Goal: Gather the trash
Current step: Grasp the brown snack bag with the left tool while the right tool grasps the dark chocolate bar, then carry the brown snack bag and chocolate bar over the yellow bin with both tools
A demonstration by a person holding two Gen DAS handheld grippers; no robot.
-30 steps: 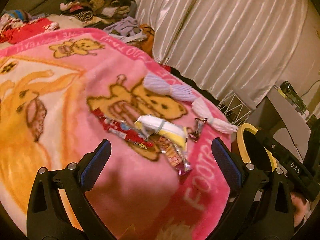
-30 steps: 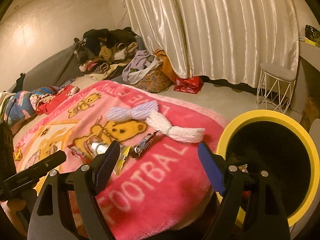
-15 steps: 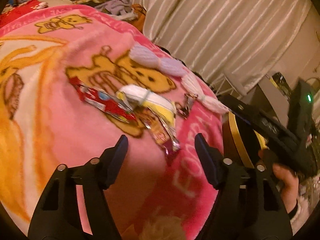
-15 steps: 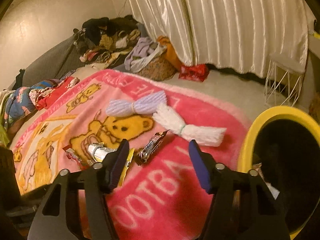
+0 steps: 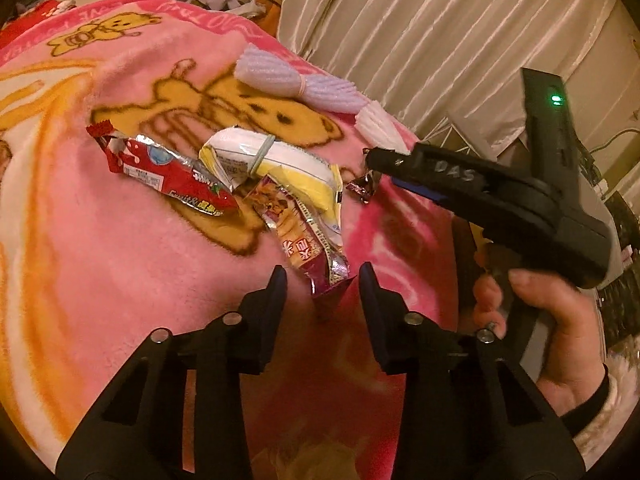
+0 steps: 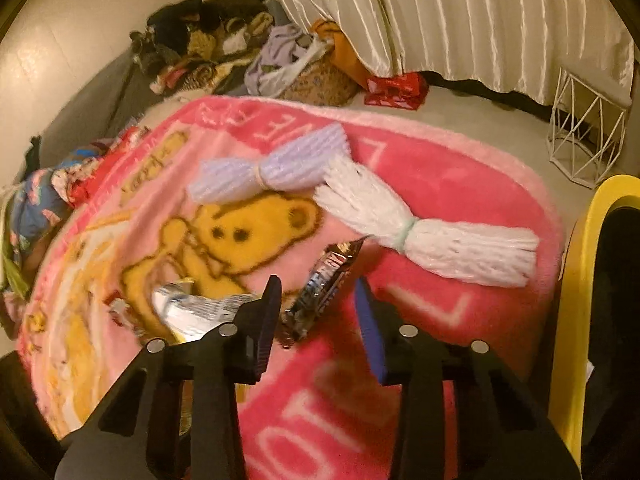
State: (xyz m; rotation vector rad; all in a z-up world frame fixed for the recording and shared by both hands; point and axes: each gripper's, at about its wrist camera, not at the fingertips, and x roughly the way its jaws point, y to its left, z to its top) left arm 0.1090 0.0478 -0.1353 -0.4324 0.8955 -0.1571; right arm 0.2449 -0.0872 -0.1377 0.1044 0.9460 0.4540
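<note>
Change: both my grippers are now lower and nearer to the wrappers than before, and their jaws have just been closing.
Left gripper (image 5: 322, 290): half closed, not pressing yet; the near tip of the purple wrapper (image 5: 310, 246) sits between its pads.
Right gripper (image 6: 316, 302): also half closed; the dark candy bar wrapper (image 6: 324, 280) lies between the fingers, no contact that I can see.
Other trash: the red wrapper (image 5: 172, 172) and the yellow-white packet (image 5: 276, 164) lie ahead-left of my left tool.
Bin: the yellow-rimmed bin (image 6: 576, 264) is just to the right of my right tool.
Risk: the pink blanket (image 5: 100, 240) is soft and thick, so I judge the pads could pinch fleece with the foil, or the thin wrapper tip could slip out.
Risk two: the yarn bundles (image 6: 424, 232) lie close ahead; I must not grab them.
</note>
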